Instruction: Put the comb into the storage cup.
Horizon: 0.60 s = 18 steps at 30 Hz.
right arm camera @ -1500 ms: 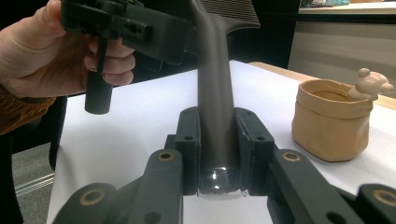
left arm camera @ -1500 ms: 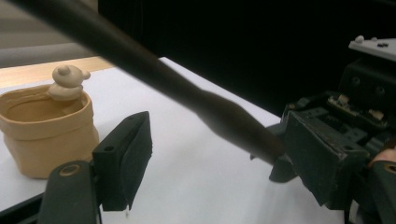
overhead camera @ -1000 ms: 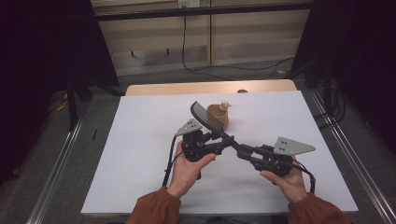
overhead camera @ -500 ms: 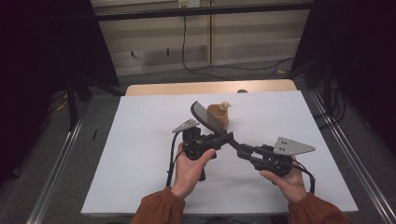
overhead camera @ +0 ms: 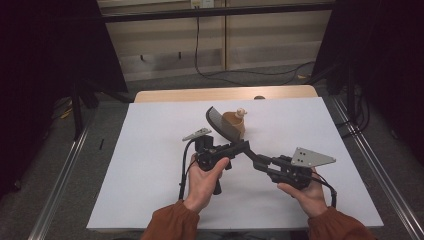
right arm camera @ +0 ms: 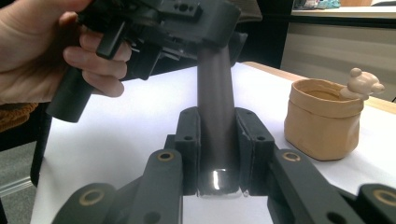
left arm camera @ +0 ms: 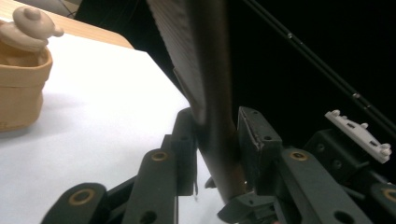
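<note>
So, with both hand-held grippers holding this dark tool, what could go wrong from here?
1. The left hand-held gripper and right hand-held gripper both clamp the dark tool's handle close together; uneven pulling may twist it loose.
2. The tool's flat ribbed head stands right beside the tan pot; a swing could tip it.
3. The small figure perched on the pot's rim might fall off.
</note>
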Motion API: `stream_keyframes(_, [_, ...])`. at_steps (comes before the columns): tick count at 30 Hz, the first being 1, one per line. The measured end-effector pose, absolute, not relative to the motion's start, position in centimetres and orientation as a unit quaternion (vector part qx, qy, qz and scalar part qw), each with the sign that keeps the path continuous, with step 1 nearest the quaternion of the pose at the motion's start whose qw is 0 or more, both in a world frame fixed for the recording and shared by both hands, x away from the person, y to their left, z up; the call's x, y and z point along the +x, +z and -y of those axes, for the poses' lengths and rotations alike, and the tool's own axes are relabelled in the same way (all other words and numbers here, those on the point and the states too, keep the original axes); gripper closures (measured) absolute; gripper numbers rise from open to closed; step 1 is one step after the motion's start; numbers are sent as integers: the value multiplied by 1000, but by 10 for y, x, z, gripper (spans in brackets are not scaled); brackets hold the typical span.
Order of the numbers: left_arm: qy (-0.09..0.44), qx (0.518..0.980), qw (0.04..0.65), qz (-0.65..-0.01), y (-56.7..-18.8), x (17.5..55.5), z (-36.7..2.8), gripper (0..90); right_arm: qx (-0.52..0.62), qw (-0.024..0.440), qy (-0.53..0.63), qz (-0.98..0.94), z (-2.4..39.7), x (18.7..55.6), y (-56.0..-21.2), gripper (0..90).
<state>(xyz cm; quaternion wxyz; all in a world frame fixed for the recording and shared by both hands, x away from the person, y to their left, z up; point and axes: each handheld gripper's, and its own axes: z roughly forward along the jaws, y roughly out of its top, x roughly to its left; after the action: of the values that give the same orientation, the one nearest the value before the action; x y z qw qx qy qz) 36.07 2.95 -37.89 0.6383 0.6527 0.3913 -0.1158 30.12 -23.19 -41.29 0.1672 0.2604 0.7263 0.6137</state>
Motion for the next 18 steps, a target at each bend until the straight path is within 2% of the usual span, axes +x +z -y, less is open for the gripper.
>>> stream_keyframes(12, [-133,646,643,-390,-377,361,-30,724,257,168,609,-731,230,301,-414,718])
stream_keyframes(18, [-131,646,643,-389,-377,362,-30,728,260,167,609,-730,229,302,-414,644])
